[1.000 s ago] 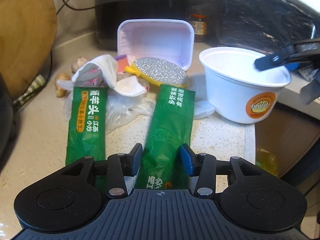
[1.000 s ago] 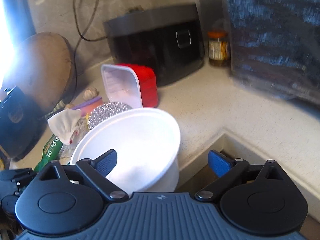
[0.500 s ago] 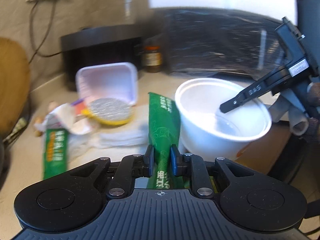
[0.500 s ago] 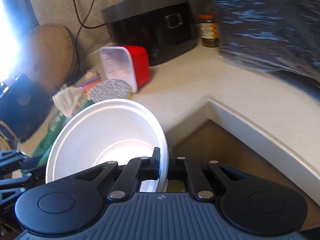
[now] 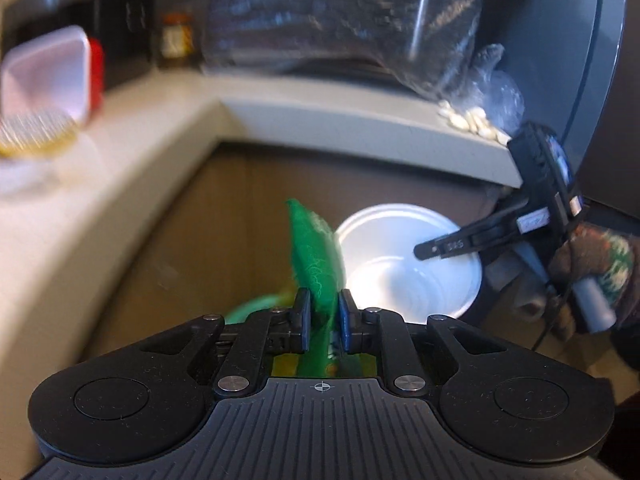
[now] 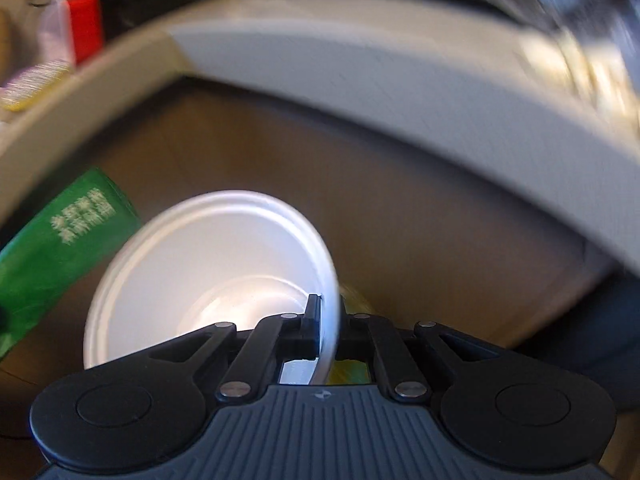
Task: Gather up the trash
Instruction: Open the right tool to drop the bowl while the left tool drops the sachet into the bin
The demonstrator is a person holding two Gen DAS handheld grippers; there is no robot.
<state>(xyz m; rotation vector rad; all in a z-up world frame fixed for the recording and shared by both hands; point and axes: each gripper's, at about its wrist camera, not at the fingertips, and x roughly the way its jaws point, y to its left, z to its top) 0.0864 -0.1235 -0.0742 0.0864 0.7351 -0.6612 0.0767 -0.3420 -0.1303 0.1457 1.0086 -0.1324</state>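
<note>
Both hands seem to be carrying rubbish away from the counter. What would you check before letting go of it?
1. Green packet held between the left gripper fingers, which are closing: ok.
2. White bowl rim pinched by the right gripper: ok.
3. Both items clear of the counter edge: ok.
4. Bin directly below: cannot tell, only a bit of green and yellow shows beneath.
5. Packet and bowl apart from each other: cannot tell, they overlap in view.

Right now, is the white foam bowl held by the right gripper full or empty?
Empty. The white foam bowl shows only its bare white inside in both wrist views, and the right gripper pinches its rim.
</note>
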